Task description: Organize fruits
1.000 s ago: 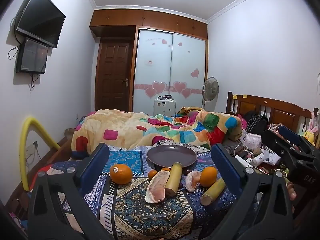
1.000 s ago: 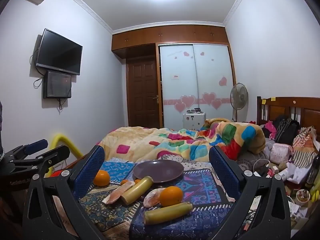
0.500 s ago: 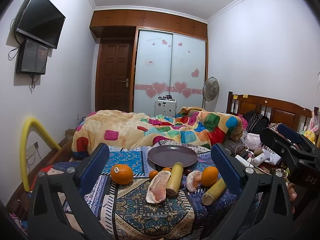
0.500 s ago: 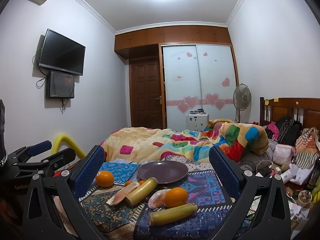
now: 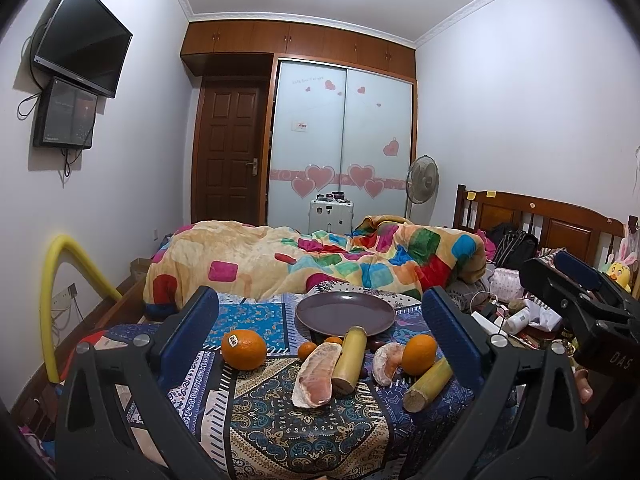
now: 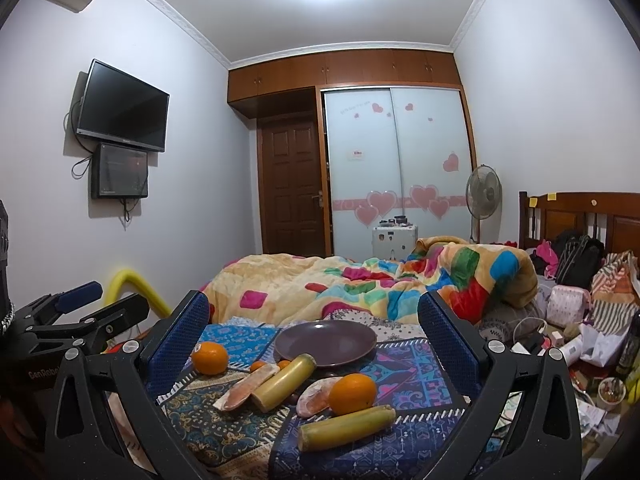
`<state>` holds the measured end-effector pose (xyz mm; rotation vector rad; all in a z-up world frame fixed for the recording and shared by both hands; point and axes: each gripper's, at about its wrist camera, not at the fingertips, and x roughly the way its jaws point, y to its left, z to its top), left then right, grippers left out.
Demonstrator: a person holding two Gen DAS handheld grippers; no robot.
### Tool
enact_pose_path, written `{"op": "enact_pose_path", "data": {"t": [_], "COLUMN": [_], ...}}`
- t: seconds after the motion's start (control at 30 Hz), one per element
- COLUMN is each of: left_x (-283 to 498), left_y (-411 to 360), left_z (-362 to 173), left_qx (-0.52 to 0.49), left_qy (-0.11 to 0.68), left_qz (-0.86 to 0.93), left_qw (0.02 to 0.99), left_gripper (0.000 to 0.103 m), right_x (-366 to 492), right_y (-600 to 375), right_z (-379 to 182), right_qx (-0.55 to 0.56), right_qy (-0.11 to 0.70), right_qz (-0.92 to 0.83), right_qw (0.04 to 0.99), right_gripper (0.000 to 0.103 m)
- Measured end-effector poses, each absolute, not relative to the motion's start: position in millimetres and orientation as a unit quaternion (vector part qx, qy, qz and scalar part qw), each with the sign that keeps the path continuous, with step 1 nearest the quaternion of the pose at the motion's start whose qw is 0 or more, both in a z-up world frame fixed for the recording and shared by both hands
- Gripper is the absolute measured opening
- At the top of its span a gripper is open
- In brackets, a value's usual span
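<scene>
Both grippers have crept slightly forward; left gripper (image 5: pixel 320 336) and right gripper (image 6: pixel 314 332) fingers spread, empty; plate (image 5: pixel 345 314) at twelve o'clock beyond oranges (image 5: pixel 243 349).

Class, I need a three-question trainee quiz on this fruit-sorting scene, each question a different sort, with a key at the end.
1. True or false: the round dark purple plate already holds fruit.
2. Multiple choice: the large orange with a sticker lies (A) on the plate, (B) left of the other fruit on the patterned blue cloth, (C) between the two yellow-green sugarcane pieces.
3. Fill in: both the left gripper and the right gripper have jaws standing ____.

Key
1. False: nothing lies on it.
2. B.
3. Open: neither holds anything. The pale pink pomelo segment and the nearer sugarcane piece lie untouched on the cloth.
</scene>
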<state>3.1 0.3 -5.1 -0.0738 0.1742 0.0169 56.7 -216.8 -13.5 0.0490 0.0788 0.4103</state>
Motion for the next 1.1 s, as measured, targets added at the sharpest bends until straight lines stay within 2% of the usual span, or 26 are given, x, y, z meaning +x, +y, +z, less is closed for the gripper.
{"op": "enact_pose_path", "data": {"t": [1.1], "left_x": [5.5], "left_y": [-2.8], "left_z": [-4.0], "left_qx": [-0.039], "left_qy": [0.089], "left_qz": [0.006], "left_qw": [0.995], "left_gripper": [0.103], "right_x": [59.7], "right_y": [-218.5], "right_z": [-15.3], "right_qx": [0.024], "right_qy": [0.046], "right_qz": [0.204], "right_qw": [0.978], "right_gripper": [0.103]}}
